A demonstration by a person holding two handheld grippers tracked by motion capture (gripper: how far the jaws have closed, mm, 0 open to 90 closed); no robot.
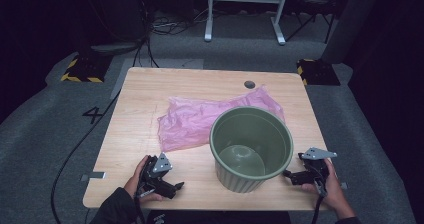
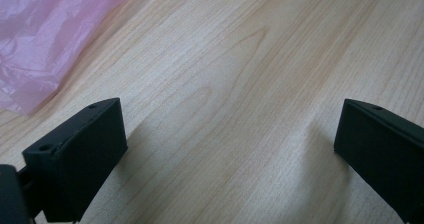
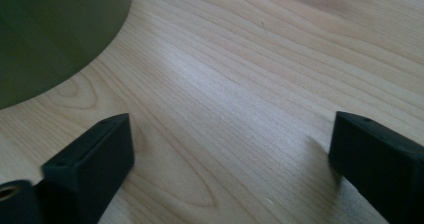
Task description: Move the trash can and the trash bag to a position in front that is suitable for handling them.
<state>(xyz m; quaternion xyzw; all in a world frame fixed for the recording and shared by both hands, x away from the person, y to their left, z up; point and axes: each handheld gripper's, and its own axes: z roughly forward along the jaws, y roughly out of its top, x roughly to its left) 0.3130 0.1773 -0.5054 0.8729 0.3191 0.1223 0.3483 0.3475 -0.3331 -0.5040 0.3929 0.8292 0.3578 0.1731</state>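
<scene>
A green ribbed bucket (image 1: 251,148) stands upright and empty on the wooden table (image 1: 140,91), right of centre. A crumpled pink plastic bag (image 1: 192,119) lies flat behind and to the left of it. My left gripper (image 1: 175,186) rests near the table's front left, open, with bare wood between its jaws; the pink bag (image 2: 40,39) fills the upper left of the left gripper view. My right gripper (image 1: 289,175) lies at the front right, just right of the bucket's base, open and holding nothing. The bucket's wall (image 3: 50,34) looms at the left in the right gripper view.
A round grommet hole (image 1: 249,84) sits near the table's far edge. Grey carpet surrounds the table, with cables (image 1: 75,144) on the left, black-and-yellow weighted feet (image 1: 82,69) at the back corners and a white frame (image 1: 245,9) beyond.
</scene>
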